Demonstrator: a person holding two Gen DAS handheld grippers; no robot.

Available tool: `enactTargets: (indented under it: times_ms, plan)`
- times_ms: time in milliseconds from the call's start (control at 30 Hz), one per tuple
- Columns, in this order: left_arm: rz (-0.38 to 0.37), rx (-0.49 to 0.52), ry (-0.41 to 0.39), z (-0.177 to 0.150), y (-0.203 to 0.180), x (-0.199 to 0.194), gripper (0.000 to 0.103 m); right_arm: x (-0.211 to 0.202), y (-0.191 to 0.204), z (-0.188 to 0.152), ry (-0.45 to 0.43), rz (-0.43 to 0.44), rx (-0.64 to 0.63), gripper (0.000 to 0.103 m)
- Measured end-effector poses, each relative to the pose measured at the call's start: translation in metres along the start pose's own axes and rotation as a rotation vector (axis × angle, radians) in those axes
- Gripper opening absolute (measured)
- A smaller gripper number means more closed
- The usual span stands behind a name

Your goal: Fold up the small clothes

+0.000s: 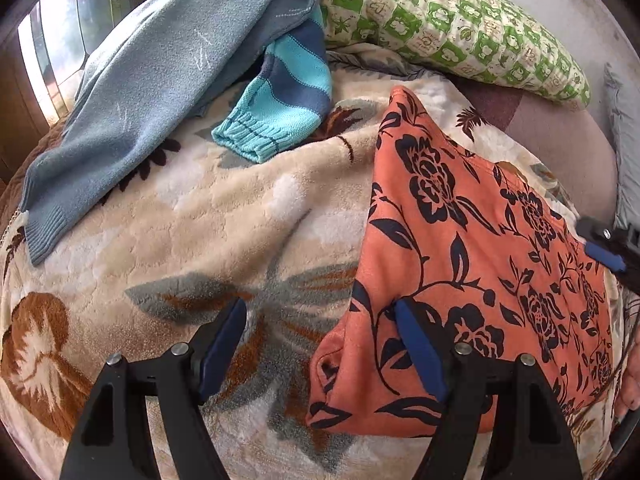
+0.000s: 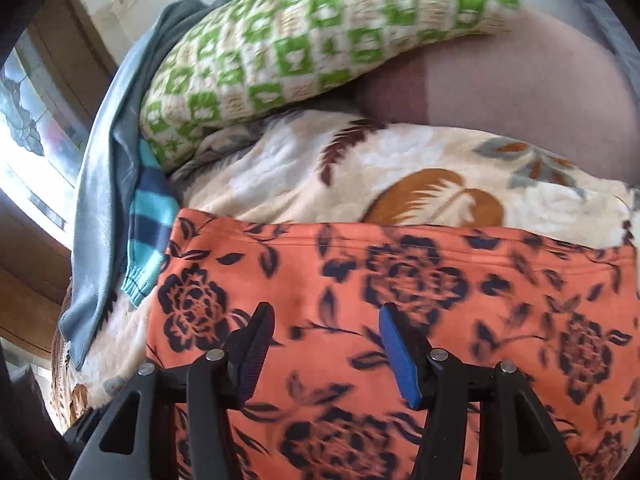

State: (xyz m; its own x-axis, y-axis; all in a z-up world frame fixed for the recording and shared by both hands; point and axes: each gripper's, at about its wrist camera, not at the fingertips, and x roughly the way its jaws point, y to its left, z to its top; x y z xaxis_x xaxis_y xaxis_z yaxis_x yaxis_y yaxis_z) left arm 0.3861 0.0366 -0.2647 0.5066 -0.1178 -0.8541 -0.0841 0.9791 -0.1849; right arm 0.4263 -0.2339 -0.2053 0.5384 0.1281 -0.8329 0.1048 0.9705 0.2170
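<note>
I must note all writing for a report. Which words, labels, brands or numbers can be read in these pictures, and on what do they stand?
None can be read.
Green-checked pillow: the cream squares bear small marks, perhaps letters, too small and blurred to read.
Orange flowered garment, grey-blue sweater, striped knit, flowered blanket: no writing visible.

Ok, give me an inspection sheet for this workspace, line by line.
Surface: plush cream blanket with leaf print, rumpled.
Job's things: orange cloth with dark floral print, lying folded and flat; grey-blue knit sweater and turquoise-and-navy striped knit heaped at the far left.
Clutter: green-and-cream checked pillow.
Grippers: left gripper open, over the orange cloth's left edge; right gripper open above that cloth, nothing between its fingers.
Cables: nothing seen.
Surroundings: patterned glass window at left.
</note>
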Motion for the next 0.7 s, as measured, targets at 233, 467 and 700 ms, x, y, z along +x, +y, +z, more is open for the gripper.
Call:
enactTargets:
  times_ms: [233,467,700]
  plan:
    - [-0.053,0.138,-0.061,-0.009,-0.031,-0.015,0.078,-0.052,-0.169,-0.075,0.084,-0.121,0.240,0.037]
    - [0.040,0.149,0.036,-0.027,-0.009,0.007,0.083,-0.069,-0.248,-0.141,0.065,-0.277,0.403,0.028]
    - [-0.079,0.160,-0.058,-0.024,-0.026,-0.017,0.082,-0.087,-0.195,-0.075,-0.097,-0.131,0.259,0.028]
